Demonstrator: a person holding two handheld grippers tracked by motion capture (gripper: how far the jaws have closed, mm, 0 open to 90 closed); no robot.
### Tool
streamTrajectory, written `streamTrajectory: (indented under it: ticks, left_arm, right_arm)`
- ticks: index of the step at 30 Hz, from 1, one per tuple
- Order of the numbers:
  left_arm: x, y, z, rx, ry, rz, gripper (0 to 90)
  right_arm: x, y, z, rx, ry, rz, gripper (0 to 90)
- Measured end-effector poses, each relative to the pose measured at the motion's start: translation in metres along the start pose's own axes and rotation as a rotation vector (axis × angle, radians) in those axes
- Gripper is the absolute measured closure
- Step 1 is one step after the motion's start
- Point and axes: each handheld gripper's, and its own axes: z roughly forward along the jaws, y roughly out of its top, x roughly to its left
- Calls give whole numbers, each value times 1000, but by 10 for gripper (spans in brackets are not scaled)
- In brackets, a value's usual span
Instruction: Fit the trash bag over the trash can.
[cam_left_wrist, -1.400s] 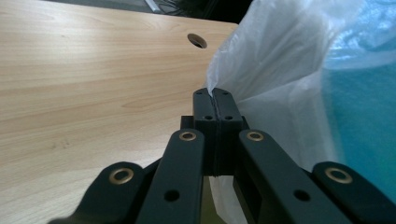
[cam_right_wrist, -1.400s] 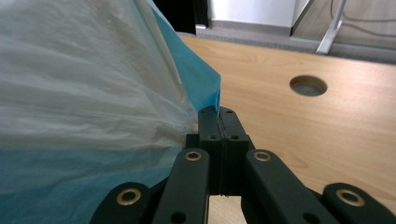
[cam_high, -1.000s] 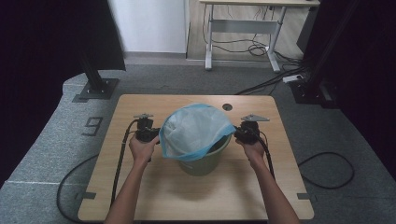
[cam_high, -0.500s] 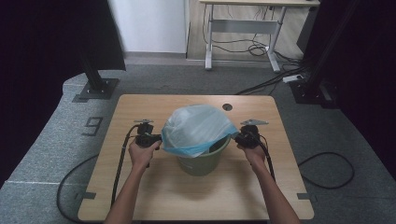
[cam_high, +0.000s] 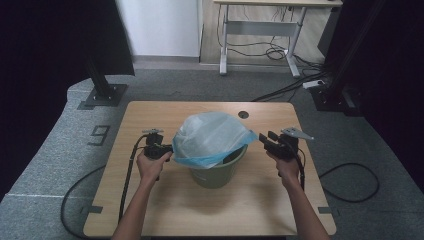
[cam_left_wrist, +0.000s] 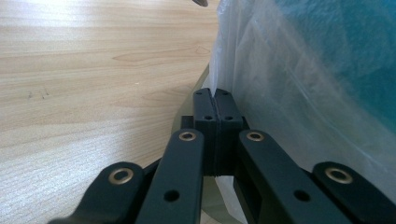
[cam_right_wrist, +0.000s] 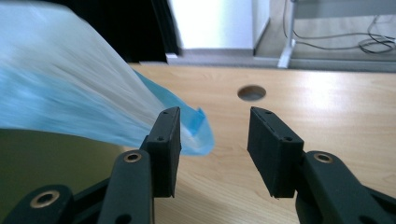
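An olive-green bin (cam_high: 217, 172) stands mid-table with a pale blue translucent bag (cam_high: 212, 137) billowing over its mouth. My left gripper (cam_high: 167, 148) is at the bag's left edge; in the left gripper view its jaws (cam_left_wrist: 215, 100) are shut together, pinching the bag's film (cam_left_wrist: 303, 70). My right gripper (cam_high: 265, 137) hovers just right of the bin, a little apart from the bag. Its jaws (cam_right_wrist: 215, 135) have just been opening and stand open with nothing between them. The bag's blue corner (cam_right_wrist: 198, 133) hangs loose beyond one jaw, above the bin wall (cam_right_wrist: 46, 158).
The wooden table (cam_high: 210, 210) has a round cable hole (cam_high: 243, 114) behind the bin. Gripper cables trail off both front sides. On the floor beyond stand black stand bases (cam_high: 102, 95), a white desk frame (cam_high: 260, 30) and loose cables.
My right gripper has opened, let go of the bag's right edge and drawn back to the right. The left gripper keeps its pinch and stays put.
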Motion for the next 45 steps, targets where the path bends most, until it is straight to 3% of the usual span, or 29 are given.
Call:
streamTrajectory:
  ticks: [4, 10, 12, 16, 18, 22, 25, 30, 32, 37, 45]
  left_arm:
    - [-2, 0, 0, -4, 2, 5, 899]
    - [-3, 1, -1, -6, 4, 4, 898]
    - [-3, 1, -2, -10, 7, 7, 898]
    - [-3, 1, -3, -13, 7, 5, 898]
    - [-4, 1, -3, -14, 5, 3, 898]
    - [-4, 2, -6, -21, 4, 5, 898]
    - [-4, 2, -10, -24, 8, 14, 898]
    - [-4, 3, -13, -33, 8, 14, 898]
    - [-5, 3, -13, -33, 8, 15, 898]
    - [-6, 4, -15, -42, 10, 19, 898]
    - [-8, 4, -17, -52, 16, 28, 899]
  right_arm:
    - [8, 8, -22, -40, 73, -24, 507]
    - [23, 19, -38, -57, 139, -52, 454]
    - [34, 28, -44, -60, 189, -58, 424]
    - [46, 34, -47, -53, 227, -75, 410]
    - [58, 38, -44, -22, 249, -87, 404]
    - [67, 37, -39, 12, 251, -102, 411]
    - [69, 32, -35, 41, 234, -117, 499]
    - [72, 30, -37, 31, 268, -101, 648]
    - [73, 30, -38, 29, 257, -102, 678]
    - [72, 33, -43, 21, 252, -96, 868]
    - [76, 29, -53, -8, 267, -111, 887]
